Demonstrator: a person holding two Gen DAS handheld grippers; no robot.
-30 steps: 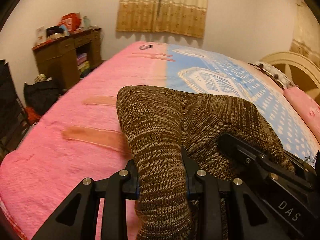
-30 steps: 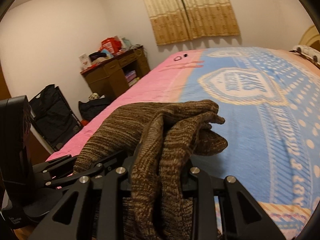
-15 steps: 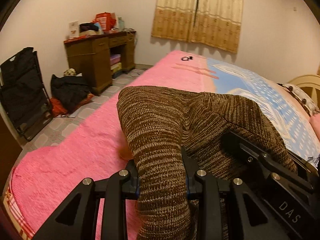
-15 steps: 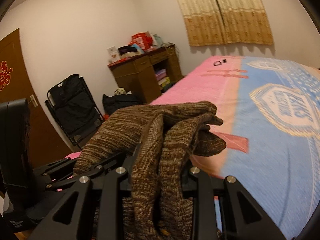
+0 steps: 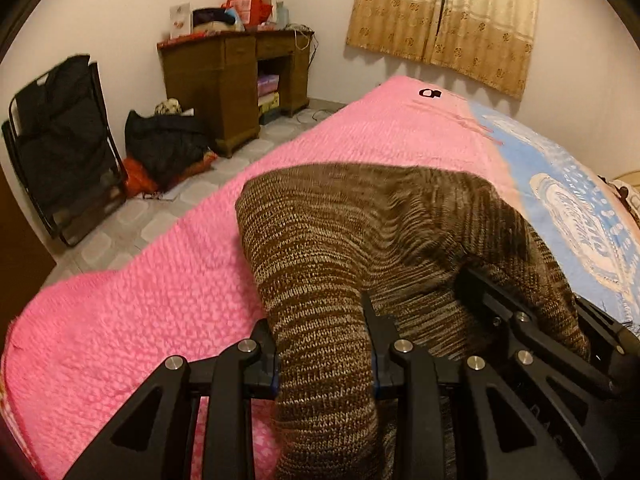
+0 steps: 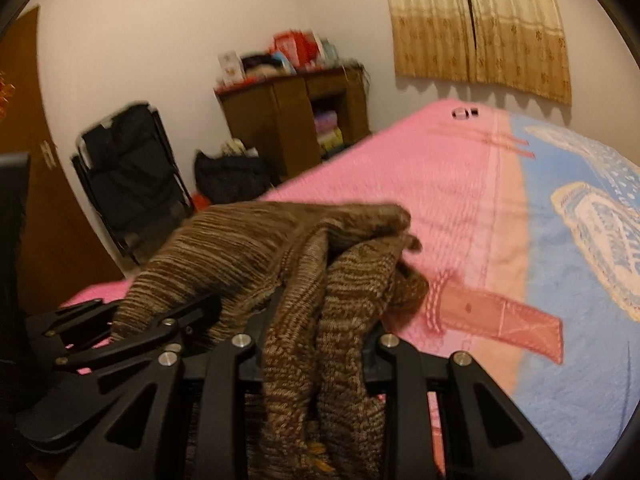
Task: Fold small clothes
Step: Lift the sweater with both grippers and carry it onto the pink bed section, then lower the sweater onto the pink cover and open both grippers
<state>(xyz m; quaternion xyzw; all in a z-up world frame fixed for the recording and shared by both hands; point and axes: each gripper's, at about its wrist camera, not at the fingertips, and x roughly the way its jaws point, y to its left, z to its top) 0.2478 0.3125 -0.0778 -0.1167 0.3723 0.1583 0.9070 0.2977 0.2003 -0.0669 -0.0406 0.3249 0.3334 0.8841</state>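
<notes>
A brown knitted garment (image 5: 360, 232) is held up over the bed's pink and blue blanket (image 5: 152, 304) by both grippers. My left gripper (image 5: 324, 340) is shut on a thick fold of it. My right gripper (image 6: 316, 336) is shut on bunched layers of the same garment (image 6: 248, 248). The right gripper (image 5: 540, 344) shows at the lower right of the left wrist view, close beside the left one. The left gripper (image 6: 120, 324) shows at the lower left of the right wrist view. The garment hides both sets of fingertips.
A wooden desk (image 5: 236, 80) with clutter on top stands by the far wall. A black folding chair (image 5: 60, 140) and a dark bag (image 5: 168, 144) are on the tiled floor left of the bed. A small dark object (image 5: 430, 93) lies at the bed's far end. Curtains (image 5: 444, 20) hang behind.
Both grippers have swung left with the garment still gripped. The views now take in more of the pink bed edge, the floor, the desk and the chair, less of the blue part.
</notes>
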